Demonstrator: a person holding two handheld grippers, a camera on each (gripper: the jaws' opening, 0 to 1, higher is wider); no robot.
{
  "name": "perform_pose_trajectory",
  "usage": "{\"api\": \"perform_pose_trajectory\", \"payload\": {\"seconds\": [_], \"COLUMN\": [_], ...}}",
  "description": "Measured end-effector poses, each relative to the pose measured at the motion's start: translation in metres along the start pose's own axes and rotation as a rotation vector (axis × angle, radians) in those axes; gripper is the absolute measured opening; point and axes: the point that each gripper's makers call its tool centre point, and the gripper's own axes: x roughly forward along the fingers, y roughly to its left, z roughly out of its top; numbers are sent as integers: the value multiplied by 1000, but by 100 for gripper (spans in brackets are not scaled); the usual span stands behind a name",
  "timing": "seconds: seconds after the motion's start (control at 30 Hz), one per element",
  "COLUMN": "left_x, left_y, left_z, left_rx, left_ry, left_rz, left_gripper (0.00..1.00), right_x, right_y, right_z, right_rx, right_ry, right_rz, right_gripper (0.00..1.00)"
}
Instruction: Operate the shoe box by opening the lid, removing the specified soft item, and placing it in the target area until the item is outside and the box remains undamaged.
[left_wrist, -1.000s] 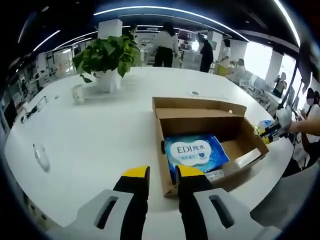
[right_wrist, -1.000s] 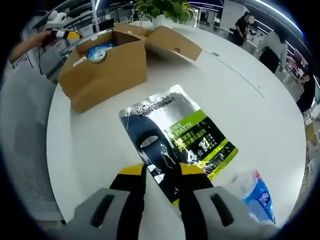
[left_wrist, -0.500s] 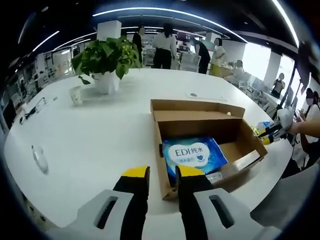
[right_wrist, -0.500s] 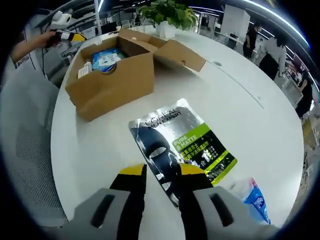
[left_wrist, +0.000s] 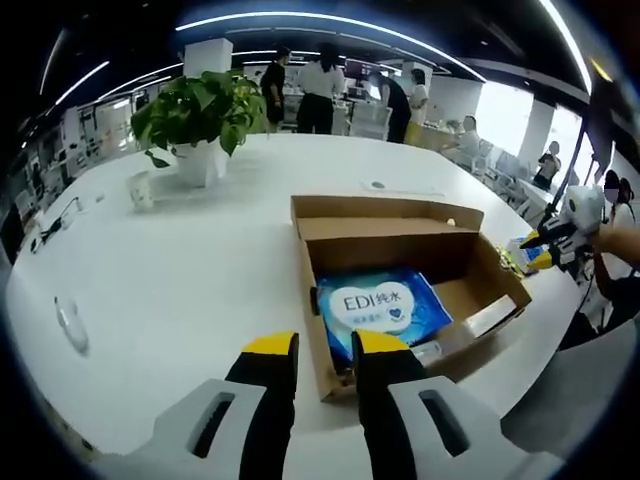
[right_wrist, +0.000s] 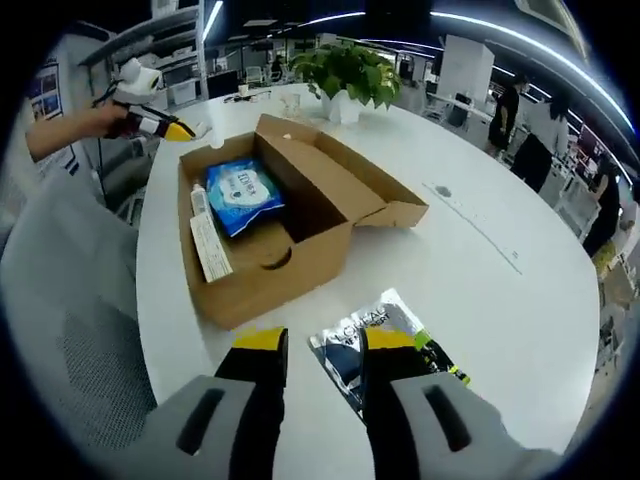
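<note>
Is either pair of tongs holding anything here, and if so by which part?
Nothing is held. The left tongs hover empty by the shoe box; the right tongs hover empty above the silver pouch.

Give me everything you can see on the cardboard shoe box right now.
The shoe box is plain brown corrugated cardboard, open, with its hinged lid folded back and resting on the white table. It sits upright near the table's edge and looks undamaged. A half-round finger notch is cut into one end wall. Inside lie a blue wipes pack printed "EDI", flat on the floor, and a pale narrow carton along one wall. In the left gripper view the same box sits just past the jaws, which do not touch it.
</note>
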Motion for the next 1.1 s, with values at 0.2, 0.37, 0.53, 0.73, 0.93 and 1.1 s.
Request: {"api": "perform_pose_trajectory", "payload": {"seconds": [0.2,0.37,0.53,0.73,0.93,1.1], "left_x": [6,9,11,13,12,12], "left_y": [2,3,4,8,12,14], "left_z": [1,-2,-6,-9,-12,-16], "left_rx": [16,25,32,26,21,6], "left_ry": [13,27,39,43,44,48], "left_rz": [-4,-5,-8,-2,-5,-11], "left_gripper": [21,21,21,20,20,18], "right_x": [12,31,55,81,107,128], "right_y": [18,35,51,63,73,84], "right_z": [20,37,51,59,61,64], "right_rx": [13,28,73,109,145,198], "right_ry": [-22,-36,-44,-30,-3,14], "right_rz": [27,60,95,120,133,161], "right_gripper": [28,29,30,30,29,28]}}
